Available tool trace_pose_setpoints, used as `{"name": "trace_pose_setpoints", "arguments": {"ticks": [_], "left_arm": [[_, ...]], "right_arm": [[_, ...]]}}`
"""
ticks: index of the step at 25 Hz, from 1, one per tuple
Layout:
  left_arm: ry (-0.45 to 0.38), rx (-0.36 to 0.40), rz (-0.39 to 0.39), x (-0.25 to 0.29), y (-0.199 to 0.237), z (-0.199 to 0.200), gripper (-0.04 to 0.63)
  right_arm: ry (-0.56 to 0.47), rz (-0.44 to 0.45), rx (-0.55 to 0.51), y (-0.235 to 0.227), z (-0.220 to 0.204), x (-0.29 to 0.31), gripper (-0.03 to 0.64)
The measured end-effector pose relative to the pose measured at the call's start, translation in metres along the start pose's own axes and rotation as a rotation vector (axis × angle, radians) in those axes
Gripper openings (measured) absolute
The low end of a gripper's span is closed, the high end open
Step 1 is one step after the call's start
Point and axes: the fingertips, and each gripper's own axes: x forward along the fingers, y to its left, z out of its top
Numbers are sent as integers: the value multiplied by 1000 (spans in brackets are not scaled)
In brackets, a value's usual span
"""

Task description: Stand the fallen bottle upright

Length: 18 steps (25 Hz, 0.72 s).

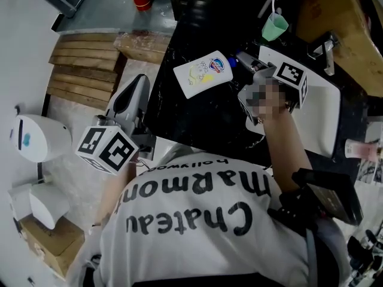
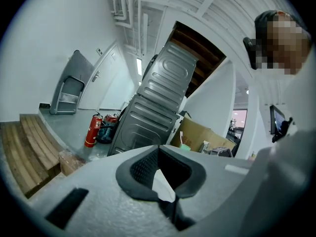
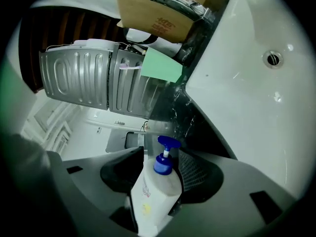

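Between the right tongs [image 3: 160, 152] sits the bottle [image 3: 150, 196], seemingly unclamped.

One bottle [image 1: 203, 73], one green cup [image 1: 274, 27], one sink [image 1: 326, 118] — and one wooden pallet [image 1: 84, 64].

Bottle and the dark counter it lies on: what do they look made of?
The bottle looks like opaque white plastic, smooth and slightly glossy, with a printed label and a blue plastic pump. The counter looks like polished black stone, perhaps marble. It has pale veins and a sheen, though it could be an imitation.
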Motion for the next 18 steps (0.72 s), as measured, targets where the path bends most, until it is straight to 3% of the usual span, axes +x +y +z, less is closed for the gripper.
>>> {"name": "trace_pose_setpoints", "arguments": {"ticks": [8, 18], "left_arm": [[-25, -8, -6, -5, 2, 2, 15], [-25, -30, -1, -11, 9, -4, 15]], "right_arm": [[-46, -100, 39, -15, -2, 17, 171], [-67, -50, 58, -9, -2, 15, 106]]}}
